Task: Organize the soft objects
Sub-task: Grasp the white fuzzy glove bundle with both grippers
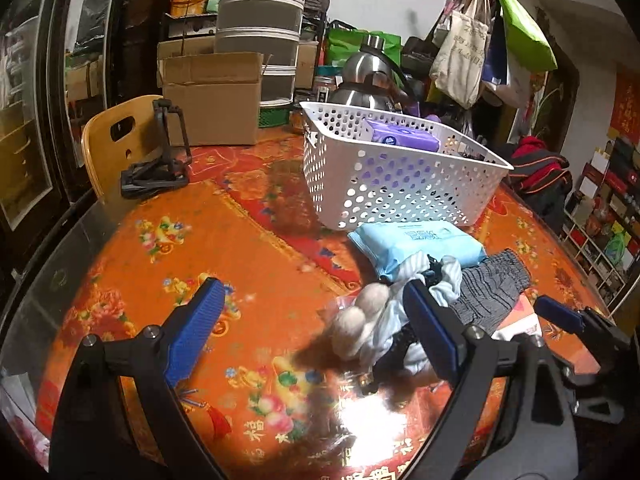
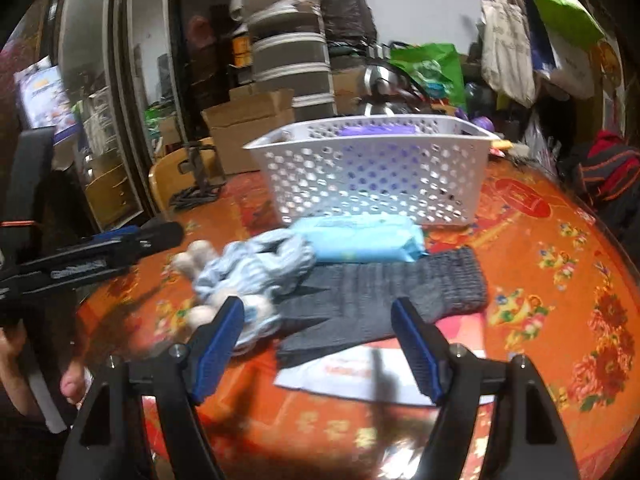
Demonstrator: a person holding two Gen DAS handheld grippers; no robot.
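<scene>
A plush toy in light blue striped cloth (image 1: 384, 320) (image 2: 244, 272) lies on the red table beside a grey knit glove (image 1: 490, 286) (image 2: 384, 300) and a light blue tissue pack (image 1: 416, 244) (image 2: 360, 238). A white perforated basket (image 1: 352, 176) (image 2: 312, 184) behind them holds a purple pack (image 1: 400, 136). My left gripper (image 1: 312, 316) is open, its right finger against the plush toy. My right gripper (image 2: 316, 348) is open just in front of the glove and empty. It also shows at the right of the left wrist view (image 1: 560, 316).
A red and white flat packet (image 2: 360, 368) lies under the glove. A cardboard box (image 1: 212, 96), a black stand (image 1: 160, 160), a steel kettle (image 1: 368, 76) and a wooden chair (image 1: 112, 144) are at the back left. A dark jacket (image 1: 540, 176) lies at the right edge.
</scene>
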